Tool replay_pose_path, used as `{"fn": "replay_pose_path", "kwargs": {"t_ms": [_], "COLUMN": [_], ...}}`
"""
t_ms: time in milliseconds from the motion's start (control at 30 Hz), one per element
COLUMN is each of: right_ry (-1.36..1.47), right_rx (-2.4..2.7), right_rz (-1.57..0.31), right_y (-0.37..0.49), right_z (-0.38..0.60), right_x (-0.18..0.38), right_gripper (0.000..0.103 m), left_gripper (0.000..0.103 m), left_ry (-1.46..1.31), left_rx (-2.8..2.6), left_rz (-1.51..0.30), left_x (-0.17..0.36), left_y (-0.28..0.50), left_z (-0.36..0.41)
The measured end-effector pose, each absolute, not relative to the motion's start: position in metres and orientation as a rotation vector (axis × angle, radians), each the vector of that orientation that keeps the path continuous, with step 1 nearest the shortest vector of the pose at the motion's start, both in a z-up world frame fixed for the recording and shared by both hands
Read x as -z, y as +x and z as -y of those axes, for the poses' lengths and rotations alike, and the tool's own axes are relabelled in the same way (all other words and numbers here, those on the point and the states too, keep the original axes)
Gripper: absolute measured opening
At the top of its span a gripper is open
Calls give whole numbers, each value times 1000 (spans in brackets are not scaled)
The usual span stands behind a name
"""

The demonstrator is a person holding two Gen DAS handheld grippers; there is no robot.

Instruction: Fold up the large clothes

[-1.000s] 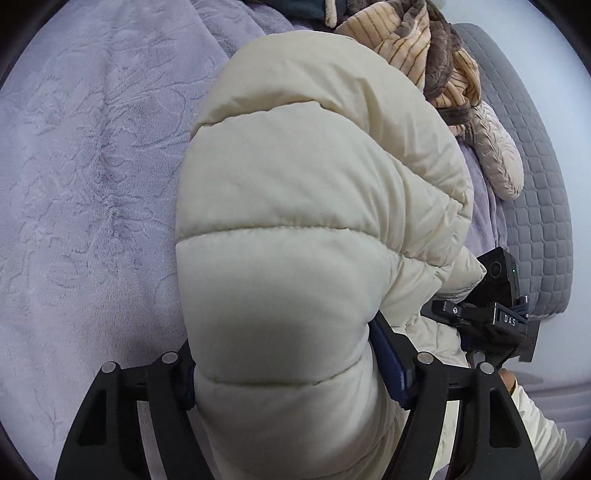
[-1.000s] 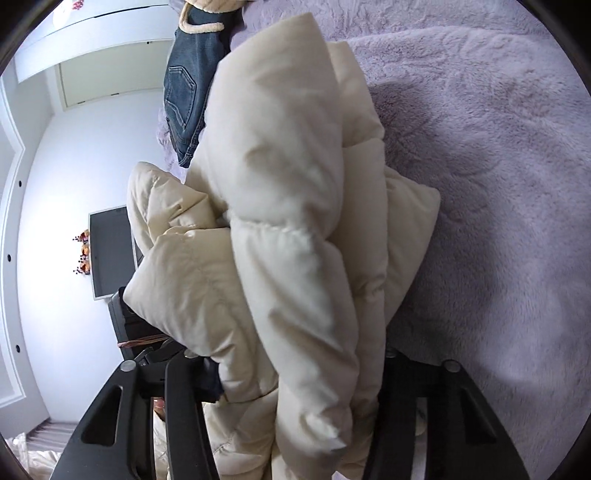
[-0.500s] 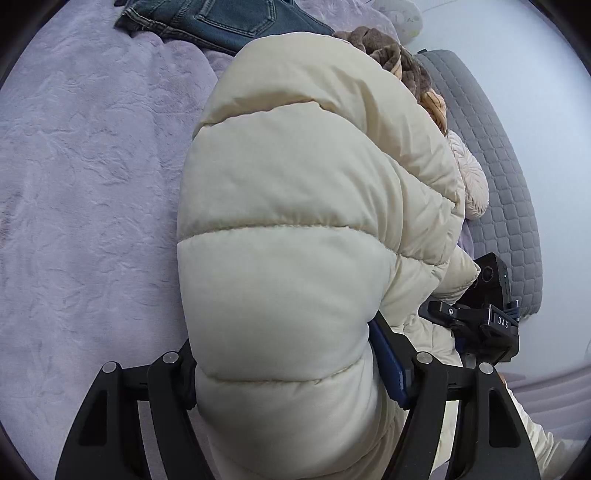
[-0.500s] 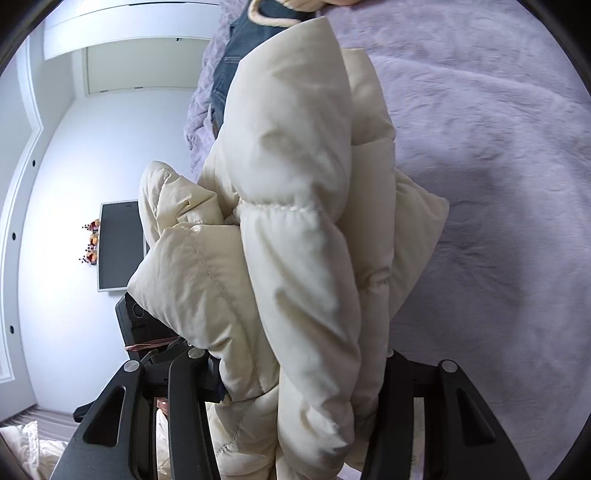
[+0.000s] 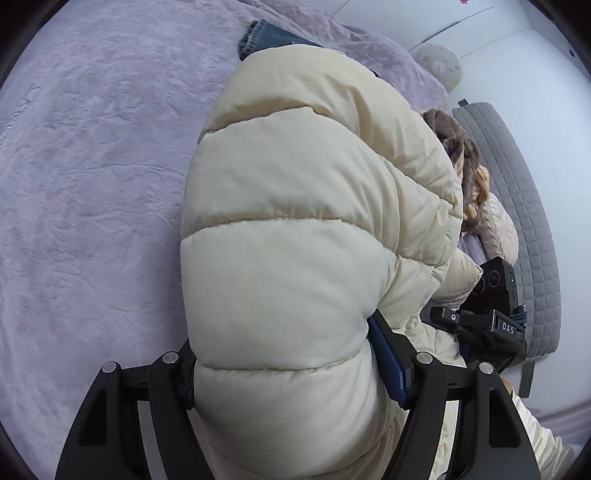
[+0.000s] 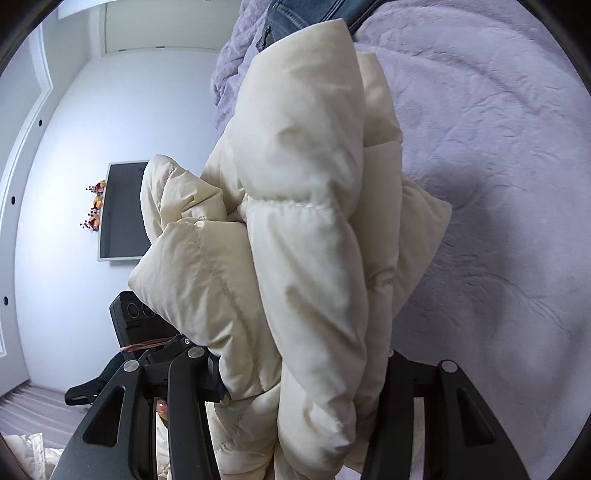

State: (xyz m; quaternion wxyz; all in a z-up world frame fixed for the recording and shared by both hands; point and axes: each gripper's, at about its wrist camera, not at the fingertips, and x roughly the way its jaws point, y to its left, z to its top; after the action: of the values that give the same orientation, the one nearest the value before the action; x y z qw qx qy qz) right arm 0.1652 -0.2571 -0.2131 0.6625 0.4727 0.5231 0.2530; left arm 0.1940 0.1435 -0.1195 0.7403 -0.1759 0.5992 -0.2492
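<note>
The lilac bed cover (image 5: pixel 92 184) fills the left of the left wrist view. The left gripper (image 5: pixel 291 373) is clamped on a cream puffer jacket (image 5: pixel 295 221) held above the bed, its pads buried in padding. Jeans (image 5: pixel 266 35) peek out behind. The right gripper (image 6: pixel 295 373) likewise grips folded jacket layers, fingertips hidden; a dark screen (image 6: pixel 122 210) is partly covered.

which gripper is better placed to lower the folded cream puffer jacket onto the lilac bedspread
Neither alone: the left gripper and the right gripper both clamp the cream puffer jacket over the lilac bedspread, so lower together.
</note>
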Motion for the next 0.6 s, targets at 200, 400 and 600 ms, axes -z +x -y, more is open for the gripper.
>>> {"fn": "replay_pose_path", "kwargs": {"t_ms": [200, 400, 600], "right_ry": [1017, 935, 875], "right_rx": [-579, -496, -412], "right_rz": [-1212, -1279, -1315], "right_y": [194, 207, 198], "right_z": [243, 247, 266], "right_x": [234, 265, 260], "right_gripper": [52, 57, 64], "left_gripper": [75, 79, 84], "left_ry": [-375, -315, -277], "left_rx": [435, 347, 345], "left_rz": [-1295, -1315, -1307], "left_x": [143, 178, 178], "left_y": [221, 233, 234], "left_z": [-167, -168, -132]}}
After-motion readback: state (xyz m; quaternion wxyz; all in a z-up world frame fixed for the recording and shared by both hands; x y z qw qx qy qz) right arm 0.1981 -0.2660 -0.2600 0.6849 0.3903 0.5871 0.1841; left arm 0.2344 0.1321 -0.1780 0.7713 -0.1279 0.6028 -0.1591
